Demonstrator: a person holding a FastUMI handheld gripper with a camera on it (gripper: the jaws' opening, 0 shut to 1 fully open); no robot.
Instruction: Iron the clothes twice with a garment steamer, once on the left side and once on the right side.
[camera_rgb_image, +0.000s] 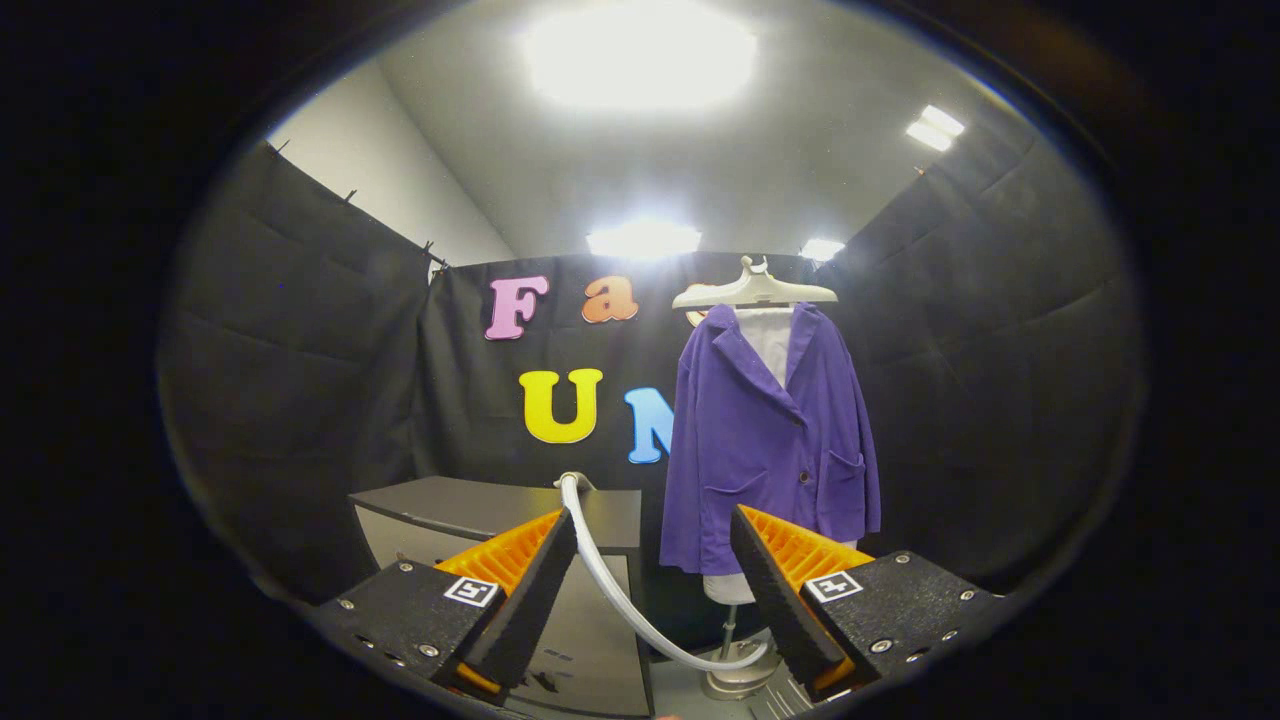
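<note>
Claw (652, 560) released, fingers spread wide, grasping nothing. A hose (610, 580) curves between the fingers. Purple jacket (765, 440) hangs on a hanger (754, 290) beyond them, beside a desk (480, 505).

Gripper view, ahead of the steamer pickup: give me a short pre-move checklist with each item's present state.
1. Gripper fingers spread, nothing between them but the passing hose: ok.
2. Purple jacket hanging on its stand beyond the fingers: ok.
3. Hanger seated level on top: ok.
4. White hose runs from the grey cabinet down toward the stand base: ok.
5. Steamer head location: cannot tell.
</note>
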